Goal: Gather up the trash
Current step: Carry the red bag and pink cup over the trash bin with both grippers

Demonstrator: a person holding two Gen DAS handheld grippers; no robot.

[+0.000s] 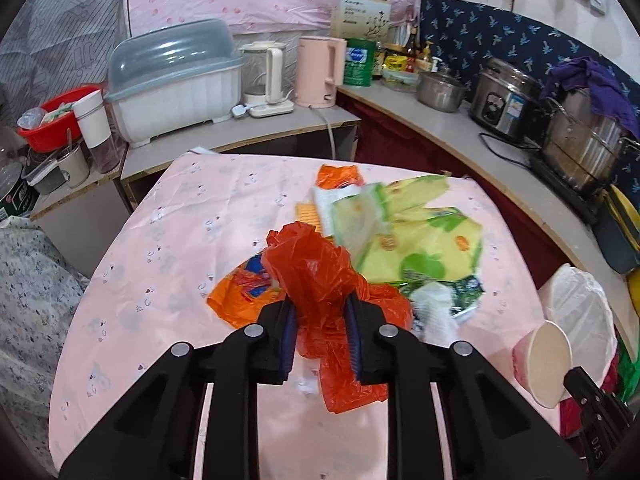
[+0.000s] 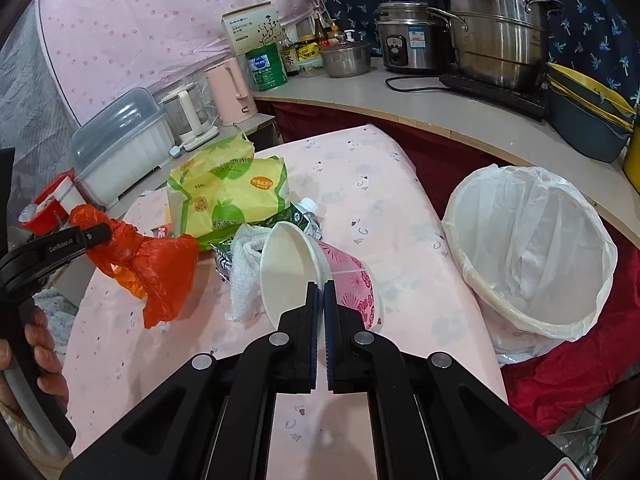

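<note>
Carrying trash, I'd say: left gripper (image 1: 320, 332) is clamped on an orange plastic bag (image 1: 320, 276) above the table (image 1: 160, 248), right gripper (image 2: 321, 320) pinches a pink paper cup (image 2: 312, 268) by its rim. Next, probably both go over the white-lined bin (image 2: 532, 248) beside the table and let go

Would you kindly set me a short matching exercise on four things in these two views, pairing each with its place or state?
Things:
1. orange plastic bag
2. paper cup
3. lined bin
4. yellow-green package

Places or states:
A. lying on the pink tablecloth
B. pinched at its rim by the right hand-held gripper
C. beside the table, open-topped
D. clamped in the left hand-held gripper

Pairs: 1-D, 2-B, 3-C, 4-A
</note>
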